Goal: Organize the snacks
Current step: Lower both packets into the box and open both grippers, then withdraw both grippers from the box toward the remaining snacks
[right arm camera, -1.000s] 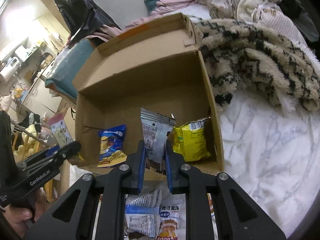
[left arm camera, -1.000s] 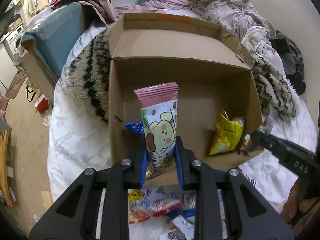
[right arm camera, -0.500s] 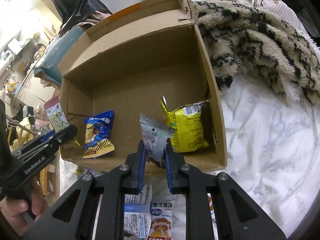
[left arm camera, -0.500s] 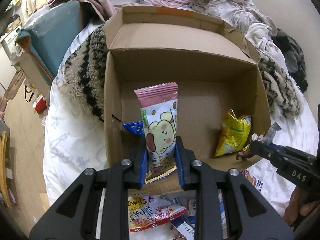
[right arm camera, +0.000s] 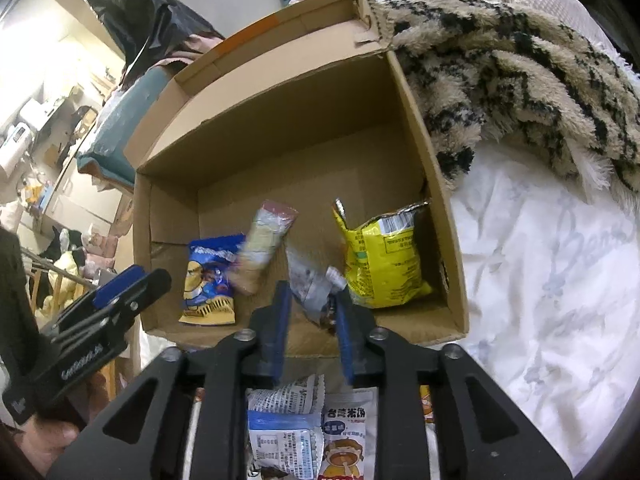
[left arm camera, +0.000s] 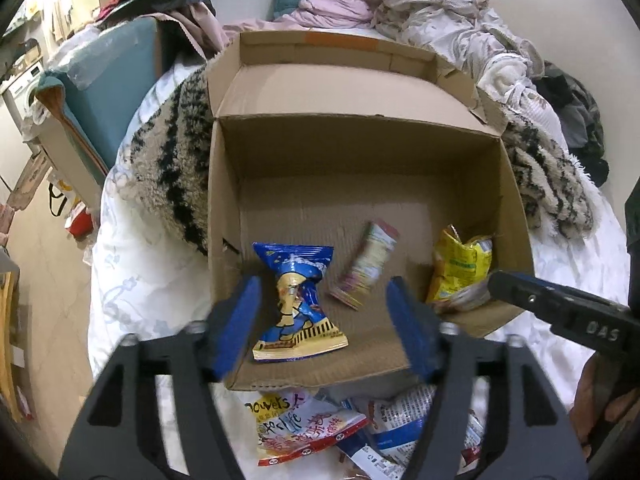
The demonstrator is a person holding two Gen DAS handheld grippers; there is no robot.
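Note:
An open cardboard box lies on the bed. Inside are a blue snack bag at the left and a yellow bag at the right. My left gripper is wide open over the box's near edge; the pink cartoon snack pack is blurred, falling inside the box. My right gripper has its jaws slightly parted, and the grey snack pack is slipping out between them, blurred.
Several loose snack packs lie on the white bedsheet before the box. A furry striped blanket lies behind and beside the box. Crumpled clothes pile at the back. A teal box stands at the left.
My left gripper has opened and let go of the pink pack, which drops into the box. My right gripper has moved over the box edge and its jaws have parted around the grey pack.

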